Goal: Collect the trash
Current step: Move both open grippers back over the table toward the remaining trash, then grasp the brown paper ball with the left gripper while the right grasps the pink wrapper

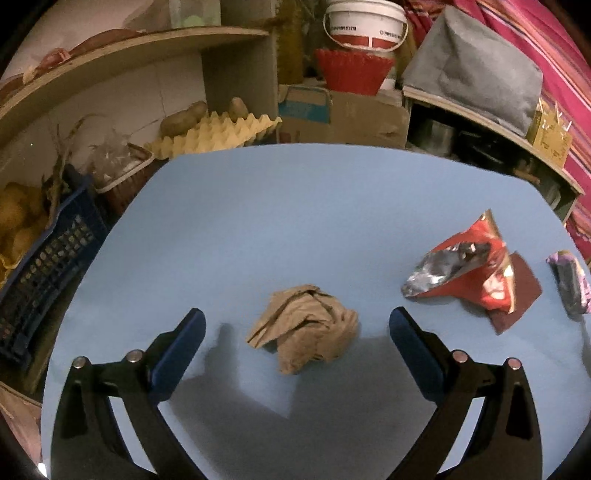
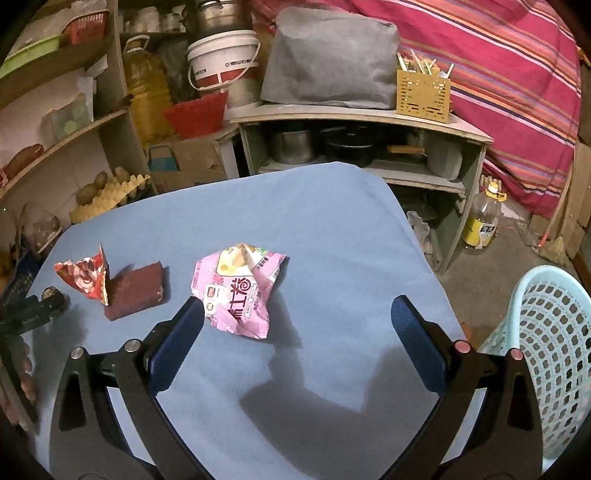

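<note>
A table covered in plain blue cloth (image 2: 332, 221) is shown. 4 pieces of trash are spread across it: a crumpled brown paper ball (image 1: 306, 328), a torn red foil wrapper (image 1: 465, 269), a flat dark red card (image 2: 135, 291) touching that wrapper, and a crumpled pink snack bag (image 2: 238, 290) lying apart.

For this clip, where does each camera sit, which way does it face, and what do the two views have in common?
Left wrist: sits on the left gripper, looking forward over the blue table at the crumpled brown paper; its open fingers show.
Right wrist: sits on the right gripper, facing the pink wrapper, mesh basket at right; its open fingers show, plus the left gripper at the left edge.
Shared: the table, red snack bag, dark red piece, white bucket.
</note>
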`<state>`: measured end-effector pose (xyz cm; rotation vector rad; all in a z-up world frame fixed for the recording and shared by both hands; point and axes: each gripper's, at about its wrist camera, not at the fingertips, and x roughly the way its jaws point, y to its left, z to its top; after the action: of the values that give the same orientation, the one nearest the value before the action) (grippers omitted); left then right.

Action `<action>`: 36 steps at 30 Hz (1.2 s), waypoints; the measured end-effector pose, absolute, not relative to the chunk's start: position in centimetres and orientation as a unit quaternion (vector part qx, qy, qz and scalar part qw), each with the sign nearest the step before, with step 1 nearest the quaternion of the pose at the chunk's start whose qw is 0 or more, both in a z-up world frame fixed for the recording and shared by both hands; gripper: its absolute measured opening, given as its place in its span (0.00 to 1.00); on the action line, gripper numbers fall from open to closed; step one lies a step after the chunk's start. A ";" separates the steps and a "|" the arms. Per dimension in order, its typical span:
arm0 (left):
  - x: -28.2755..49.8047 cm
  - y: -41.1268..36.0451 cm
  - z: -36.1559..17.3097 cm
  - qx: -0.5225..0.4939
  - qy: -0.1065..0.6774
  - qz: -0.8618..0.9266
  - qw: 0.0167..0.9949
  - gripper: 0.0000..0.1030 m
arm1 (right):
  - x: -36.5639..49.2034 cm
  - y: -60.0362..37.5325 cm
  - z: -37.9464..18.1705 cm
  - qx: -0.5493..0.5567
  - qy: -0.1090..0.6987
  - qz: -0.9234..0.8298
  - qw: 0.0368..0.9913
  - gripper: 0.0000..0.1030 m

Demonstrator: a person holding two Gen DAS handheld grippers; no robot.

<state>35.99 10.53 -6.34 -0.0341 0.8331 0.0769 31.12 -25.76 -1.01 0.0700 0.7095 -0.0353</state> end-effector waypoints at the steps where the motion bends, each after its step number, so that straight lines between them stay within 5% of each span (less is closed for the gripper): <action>1: 36.0 10.6 -6.4 -0.020 0.407 0.031 0.913 0.85 | 31.2 -25.6 -1.1 0.030 0.348 -0.017 0.937 0.96; 9: 36.7 11.2 -7.0 -0.047 0.425 0.007 0.904 0.54 | 32.6 -23.8 -2.1 0.007 0.360 -0.014 0.933 0.96; 22: 33.9 11.0 -3.8 -0.035 0.382 0.011 0.924 0.47 | 36.1 -20.4 -4.4 -0.029 0.390 -0.004 0.920 0.93; 24: 33.0 10.7 -2.8 -0.026 0.369 0.006 0.929 0.47 | 36.7 -20.6 -4.4 -0.007 0.394 -0.002 0.919 0.83; 29: 31.7 10.0 -1.1 -0.014 0.349 0.000 0.937 0.47 | 37.4 -21.1 -5.0 0.009 0.414 0.000 0.910 0.41; 36: 31.7 9.4 -0.8 -0.020 0.345 -0.004 0.938 0.47 | 35.7 -21.8 -3.6 -0.009 0.396 0.006 0.918 0.25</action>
<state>31.65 9.42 -0.85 -0.0405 0.7051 -0.0086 35.69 -21.78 -3.55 -0.0177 0.8153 0.0126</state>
